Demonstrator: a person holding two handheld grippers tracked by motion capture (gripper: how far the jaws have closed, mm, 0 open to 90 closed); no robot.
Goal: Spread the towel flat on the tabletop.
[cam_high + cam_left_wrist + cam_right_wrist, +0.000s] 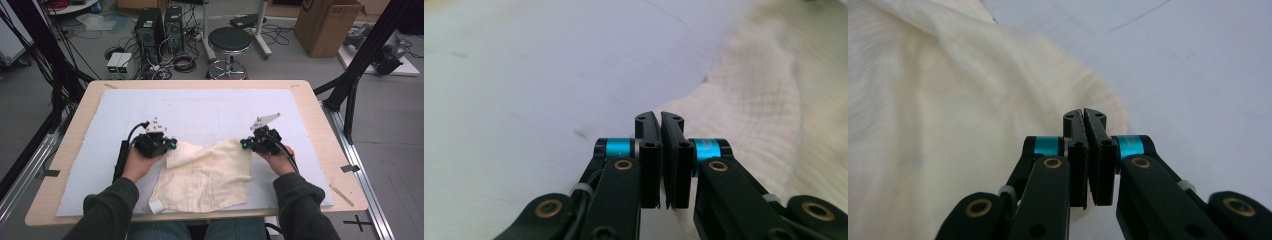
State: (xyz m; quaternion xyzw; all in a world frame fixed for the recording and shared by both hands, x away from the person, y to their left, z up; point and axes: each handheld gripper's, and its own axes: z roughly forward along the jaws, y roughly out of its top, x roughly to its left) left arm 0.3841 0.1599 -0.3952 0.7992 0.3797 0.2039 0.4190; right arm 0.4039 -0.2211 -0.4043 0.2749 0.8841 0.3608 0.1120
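Room: grey floor beyond your table, with two black computer towers, one round black stool, one open cardboard box and loose cables, all well clear of your work.
Table: light wood, standing between black frame posts at your left and right.
Mat: one pale blue-white sheet covering most of the table; its far half is bare, so nothing stands in your way there.
Cloth: one cream, ribbed cloth, lying rumpled on the near half of the mat between your hands, with a small white tag at its near left corner; its far edge is lifted into folds.
Hands: two, coming in from the near edge in dark green sleeves, one on each side of the cloth.
Left tool: at the cloth's far left corner; your jaws are closed together, and the left gripper view shows the cloth's edge right at them.
Right tool: at the cloth's far right corner; your jaws are closed here too, pinching the cloth's rounded edge.
Small items: one strip of black tape on the table's right rim.
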